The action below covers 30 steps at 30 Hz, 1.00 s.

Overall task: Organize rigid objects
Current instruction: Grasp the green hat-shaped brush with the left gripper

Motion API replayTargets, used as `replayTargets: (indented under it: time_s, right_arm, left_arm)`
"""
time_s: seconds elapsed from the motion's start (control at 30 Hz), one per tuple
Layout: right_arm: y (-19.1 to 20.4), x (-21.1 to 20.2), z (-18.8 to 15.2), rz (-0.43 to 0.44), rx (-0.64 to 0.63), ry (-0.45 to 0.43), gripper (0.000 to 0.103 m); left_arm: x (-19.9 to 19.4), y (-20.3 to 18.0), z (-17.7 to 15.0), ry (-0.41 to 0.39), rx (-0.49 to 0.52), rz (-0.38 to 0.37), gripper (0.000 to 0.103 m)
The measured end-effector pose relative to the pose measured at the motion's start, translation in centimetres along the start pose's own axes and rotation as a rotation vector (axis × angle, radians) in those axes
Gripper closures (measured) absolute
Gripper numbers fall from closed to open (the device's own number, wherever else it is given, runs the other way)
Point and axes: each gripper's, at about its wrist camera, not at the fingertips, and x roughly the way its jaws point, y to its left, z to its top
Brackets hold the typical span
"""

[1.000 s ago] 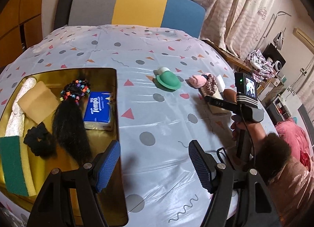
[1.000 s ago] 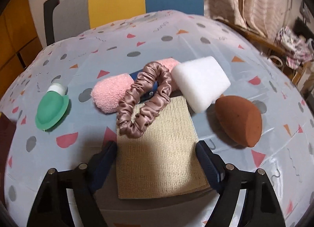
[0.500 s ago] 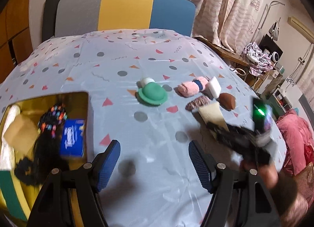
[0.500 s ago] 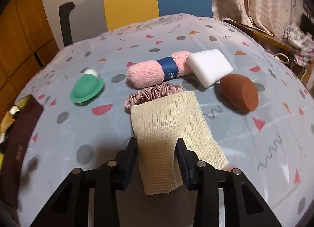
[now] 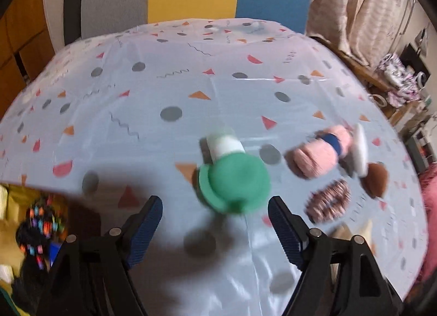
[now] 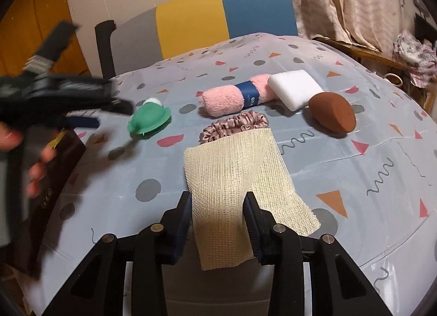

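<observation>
Judging progress: I put the sort at partway, with most loose items not yet moved.
Left tongs (image 5: 215, 223): spread wide and opening further, nothing between the pads; the green cap (image 5: 235, 185) lies just ahead of them, a little toward the right pad, and I read it as their next pick.
Right tongs (image 6: 217, 223): narrowed onto the mesh cloth (image 6: 235, 179), pads pressing its folded near end; the far end curls free ahead of the tips.
Done so far: a tray (image 5: 11, 223) sits at the far left of the left tongs, already holding a beaded hair piece (image 5: 41, 223) and a few things too blurred to name.
Left on the worktop (image 6: 355, 179): ahead of the right tongs, a scrunchie (image 6: 235, 126) touching the cloth's far edge, then a pink towel roll (image 6: 232, 97), a white sponge (image 6: 296, 88) against the roll's right end, and a brown sponge (image 6: 331, 115) ahead to the right.
Cap seen from the right: well ahead and left of the right tongs, just beside the tips of the left tongs, not gripped.
Doubt: I cannot tell from here which items count as rigid; the cap looks the hardest, the rest look soft.
Remaining, in my view: carry the cloth off, grasp the cap, then clear the four items beyond.
</observation>
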Motion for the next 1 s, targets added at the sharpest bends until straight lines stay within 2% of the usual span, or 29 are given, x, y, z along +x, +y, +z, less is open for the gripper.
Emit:
replayTargets:
  time_s: [0.17, 0.23, 0.37, 0.43, 0.47, 0.5, 0.53, 0.63, 1.0]
  right_arm:
    - [-0.5, 0.2, -0.3, -0.002, 0.023, -0.004, 0.064]
    - [-0.9, 0.2, -0.3, 0.006, 0.039, -0.005, 0.064]
    - [-1.2, 0.3, -0.4, 0.012, 0.054, -0.007, 0.064]
    - [-1.0, 0.3, -0.4, 0.007, 0.050, -0.008, 0.064]
    - [-1.0, 0.3, -0.4, 0.005, 0.049, -0.008, 0.064]
    - [-1.0, 0.3, -0.5, 0.004, 0.048, -0.009, 0.064]
    - [-1.0, 0.3, -0.5, 0.003, 0.048, -0.011, 0.064]
    - [-1.0, 0.4, -0.5, -0.003, 0.047, -0.012, 0.064]
    - [-1.0, 0.4, -0.5, -0.033, 0.046, -0.016, 0.064]
  left_arm:
    - [2.3, -1.9, 1.3, -0.026, 0.060, 0.047, 0.021]
    - [3.4, -2.1, 1.6, -0.022, 0.068, 0.088, 0.021]
    - [5.1, -1.7, 1.4, -0.001, 0.055, 0.017, 0.019]
    - [5.8, -1.8, 0.8, 0.012, 0.072, 0.000, 0.025]
    - [5.5, -2.0, 0.6, -0.010, 0.085, -0.002, 0.031]
    - [5.4, -2.2, 0.6, -0.017, 0.096, -0.019, 0.046]
    - [5.1, -2.4, 0.5, -0.021, 0.112, -0.046, 0.054]
    - [4.3, -3.4, 0.0, -0.038, 0.166, -0.006, 0.055]
    - [-1.2, -1.1, -4.3, -0.071, 0.071, -0.107, 0.056]
